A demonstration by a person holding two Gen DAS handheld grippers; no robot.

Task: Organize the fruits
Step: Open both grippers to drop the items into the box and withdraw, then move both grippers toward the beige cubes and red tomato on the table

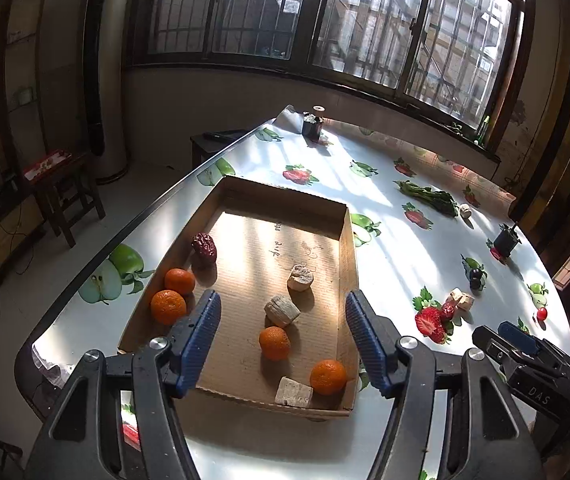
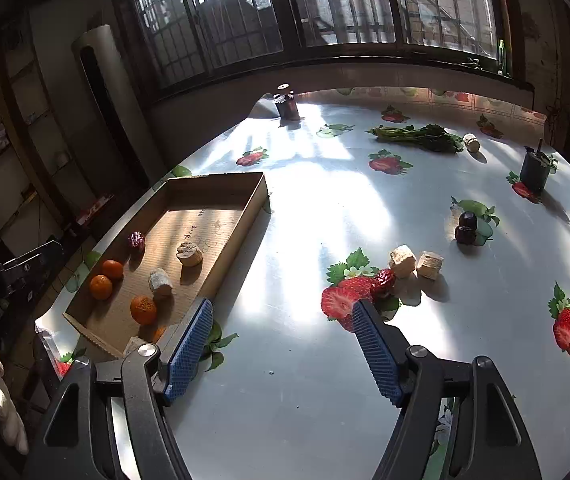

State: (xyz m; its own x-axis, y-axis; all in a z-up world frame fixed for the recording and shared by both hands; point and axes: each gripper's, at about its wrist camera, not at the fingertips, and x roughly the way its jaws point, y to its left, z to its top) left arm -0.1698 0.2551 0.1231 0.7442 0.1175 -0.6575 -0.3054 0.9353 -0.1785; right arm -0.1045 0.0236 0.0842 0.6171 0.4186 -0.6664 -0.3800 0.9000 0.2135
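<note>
Now red date (image 2: pixel 384 280) nearer right gripper (image 2: pixel 279 350), at one o'clock.
Both jaws released, empty; left gripper (image 1: pixel 283 344) over cardboard tray (image 1: pixel 347 264).

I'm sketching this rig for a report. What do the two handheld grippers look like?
Both match: the left gripper and right gripper have black plastic frames with cut-out openings, silver pivot bolts, and two blue fingers with a knurled, grippy texture. White lettering marks each body, seen from the other gripper's camera.
</note>
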